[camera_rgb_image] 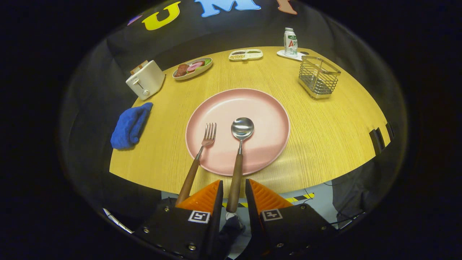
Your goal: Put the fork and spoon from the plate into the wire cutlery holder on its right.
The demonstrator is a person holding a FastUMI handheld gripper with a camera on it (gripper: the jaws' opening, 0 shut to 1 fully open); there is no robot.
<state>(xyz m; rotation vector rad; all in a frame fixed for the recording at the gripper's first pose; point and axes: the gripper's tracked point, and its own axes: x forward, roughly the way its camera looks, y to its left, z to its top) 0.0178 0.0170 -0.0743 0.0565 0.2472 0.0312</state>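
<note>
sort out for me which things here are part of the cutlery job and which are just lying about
Part of the job:
fork
spoon, its handle between the open hand-held gripper fingers, not pressed
pink plate
wire cutlery holder

Just lying about:
toaster
blue cloth
food dish
divided tray
bottle

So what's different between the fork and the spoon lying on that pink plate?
The fork ends in tines; the spoon has a round shiny bowl. The fork leans, its handle angling out beside the gripper's fingers, while the spoon lies nearly straight, its handle running between the open fingers without clear contact. Both have brown wooden handles that overhang the plate's near rim, with metal heads resting on it.
</note>
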